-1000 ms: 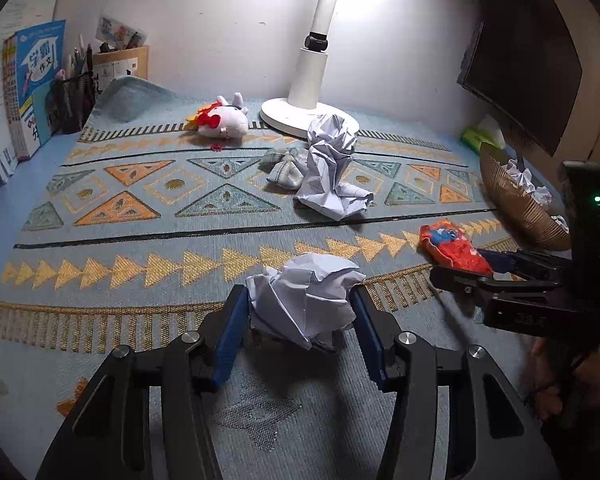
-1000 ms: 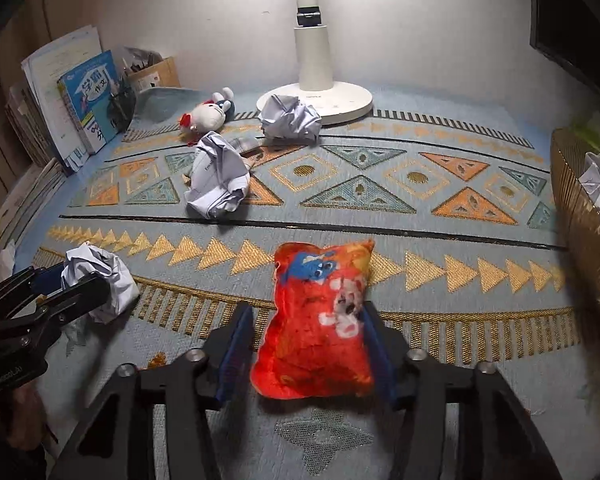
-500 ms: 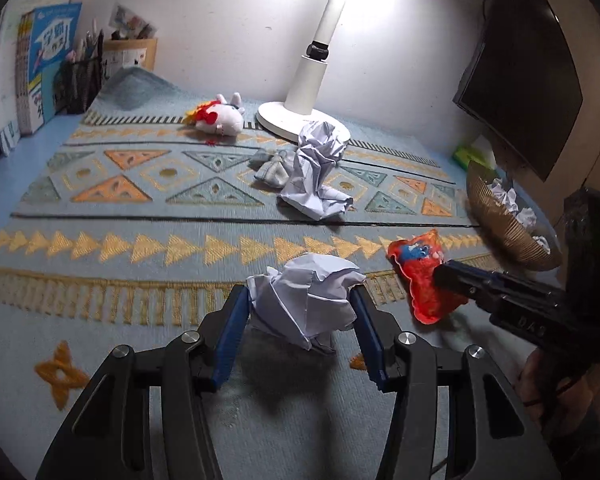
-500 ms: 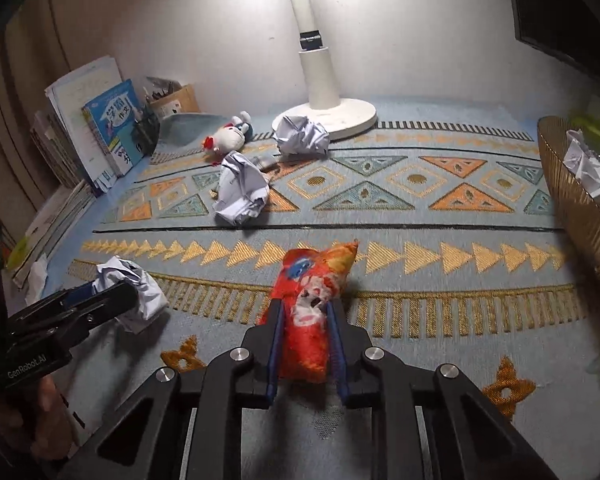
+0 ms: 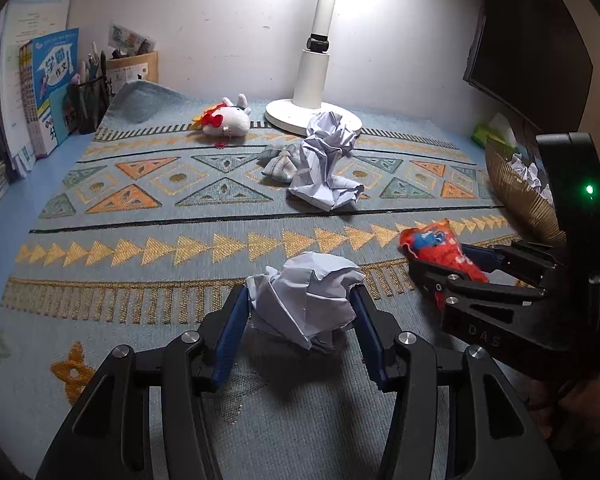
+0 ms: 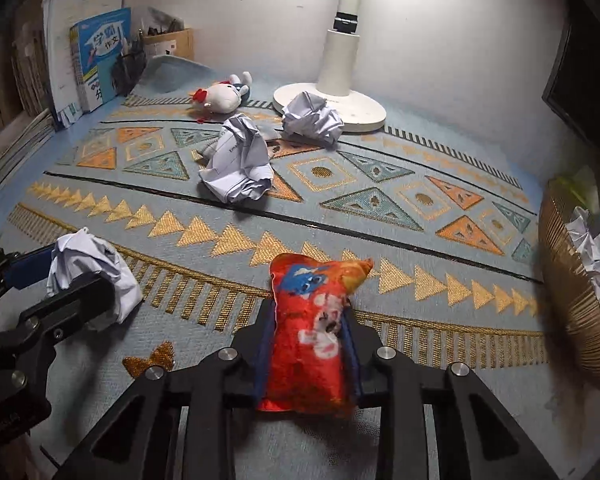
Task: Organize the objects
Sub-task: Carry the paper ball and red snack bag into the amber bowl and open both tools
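My left gripper (image 5: 300, 312) is shut on a crumpled white paper ball (image 5: 306, 296), held just above the patterned mat (image 5: 148, 224); the ball also shows in the right wrist view (image 6: 92, 268). My right gripper (image 6: 308, 320) is shut on a red plush snack-bag toy (image 6: 312, 320), lifted off the mat; the toy also shows in the left wrist view (image 5: 440, 248). Two more crumpled papers (image 6: 240, 160) (image 6: 312, 118), a small grey cloth (image 5: 280, 160) and a white plush with a red bow (image 5: 226, 118) lie further back.
A woven gold basket (image 6: 572, 292) holding crumpled papers stands at the right edge. A white lamp base (image 6: 332, 104) stands at the back. Books (image 5: 48, 88) and a pen holder (image 5: 88, 100) line the left wall. A dark monitor (image 5: 528, 48) hangs at the right.
My right gripper closed on the red plush toy and lifted it off the mat. My left gripper kept its hold on the paper ball and rose slightly.
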Demonstrator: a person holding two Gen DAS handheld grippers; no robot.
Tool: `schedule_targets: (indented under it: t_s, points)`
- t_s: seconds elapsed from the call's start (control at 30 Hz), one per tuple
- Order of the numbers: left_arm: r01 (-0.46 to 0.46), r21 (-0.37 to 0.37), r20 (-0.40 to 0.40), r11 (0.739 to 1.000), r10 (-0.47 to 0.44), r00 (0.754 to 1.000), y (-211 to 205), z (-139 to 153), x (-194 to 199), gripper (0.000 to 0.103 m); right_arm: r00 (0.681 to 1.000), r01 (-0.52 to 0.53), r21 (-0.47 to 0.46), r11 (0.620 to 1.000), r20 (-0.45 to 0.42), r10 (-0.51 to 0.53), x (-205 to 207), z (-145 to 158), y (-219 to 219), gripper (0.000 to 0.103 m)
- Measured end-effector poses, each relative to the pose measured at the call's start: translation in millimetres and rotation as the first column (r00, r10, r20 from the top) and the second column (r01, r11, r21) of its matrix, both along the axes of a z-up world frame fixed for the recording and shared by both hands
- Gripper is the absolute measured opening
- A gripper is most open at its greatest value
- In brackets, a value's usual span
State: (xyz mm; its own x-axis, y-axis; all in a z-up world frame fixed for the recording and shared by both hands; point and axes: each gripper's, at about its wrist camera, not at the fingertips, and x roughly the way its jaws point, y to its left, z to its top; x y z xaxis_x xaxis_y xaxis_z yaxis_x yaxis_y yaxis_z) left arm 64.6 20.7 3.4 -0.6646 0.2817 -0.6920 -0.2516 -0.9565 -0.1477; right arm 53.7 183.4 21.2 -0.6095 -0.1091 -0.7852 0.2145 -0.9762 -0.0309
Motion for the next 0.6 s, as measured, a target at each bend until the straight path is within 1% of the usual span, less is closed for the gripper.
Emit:
schedule_targets:
  t_s: [0.03, 0.07, 0.1, 0.13, 0.17, 0.2, 0.27, 0.33, 0.4, 0.43, 0.5, 0.53, 0.6]
  points:
    - [0.0, 0.004, 0.003, 1.0, 0.0, 1.0, 0, 0, 0, 0.049, 0.999, -0.017, -0.097, 0.995, 0.027, 0.02, 3, 2, 8, 0.027]
    - [-0.001, 0.006, 0.005, 1.0, 0.001, 1.0, 0, 0, -1, 0.049, 0.998, -0.022, -0.186, 0.982, 0.052, 0.032, 8, 3, 17, 0.027]
    - [-0.004, 0.004, 0.003, 1.0, 0.004, 1.0, 0, 0, 0, 0.049, 0.997, -0.022, -0.255, 0.967, 0.06, 0.038, 12, 6, 25, 0.027]
    - [-0.013, -0.005, -0.004, 1.0, 0.013, 1.0, 1, 2, 2, 0.049, 0.998, -0.022, -0.3, 0.954, 0.052, 0.039, 17, 11, 36, 0.027]
    - [-0.02, -0.016, -0.019, 1.0, 0.019, 1.0, 3, 4, 5, 0.049, 0.999, -0.02, -0.319, 0.948, 0.034, 0.032, 23, 18, 45, 0.027]
    - [-0.017, -0.004, -0.027, 1.0, 0.017, 0.999, 5, 6, 8, 0.049, 1.0, -0.012, -0.326, 0.945, 0.012, 0.017, 28, 27, 55, 0.027]
    - [0.006, 0.045, -0.036, 0.999, -0.005, 0.999, 14, 16, 13, 0.049, 0.999, 0.015, -0.348, 0.937, -0.028, -0.027, 37, 49, 80, 0.027]
    - [0.046, 0.064, -0.078, 0.997, -0.041, 0.996, 33, 33, 19, 0.049, 0.994, 0.044, -0.371, 0.928, -0.079, -0.079, 46, 74, 110, 0.027]
    - [0.099, 0.071, -0.127, 0.993, -0.09, 0.988, 57, 54, 21, 0.049, 0.978, 0.083, -0.359, 0.93, -0.149, -0.145, 57, 102, 140, 0.027]
    - [0.126, 0.077, -0.148, 0.989, -0.114, 0.982, 70, 64, 21, 0.049, 0.964, 0.113, -0.344, 0.932, -0.188, -0.186, 64, 115, 156, 0.027]
    - [0.189, 0.104, -0.182, 0.976, -0.169, 0.969, 98, 84, 19, 0.049, 0.927, 0.19, -0.314, 0.93, -0.256, -0.276, 76, 140, 186, 0.027]
    - [0.221, 0.12, -0.192, 0.968, -0.196, 0.962, 112, 93, 15, 0.049, 0.904, 0.231, -0.305, 0.924, -0.284, -0.32, 80, 150, 201, 0.027]
    - [0.279, 0.145, -0.21, 0.949, -0.246, 0.946, 143, 109, 8, 0.049, 0.864, 0.307, -0.292, 0.906, -0.313, -0.394, 84, 164, 233, 0.027]
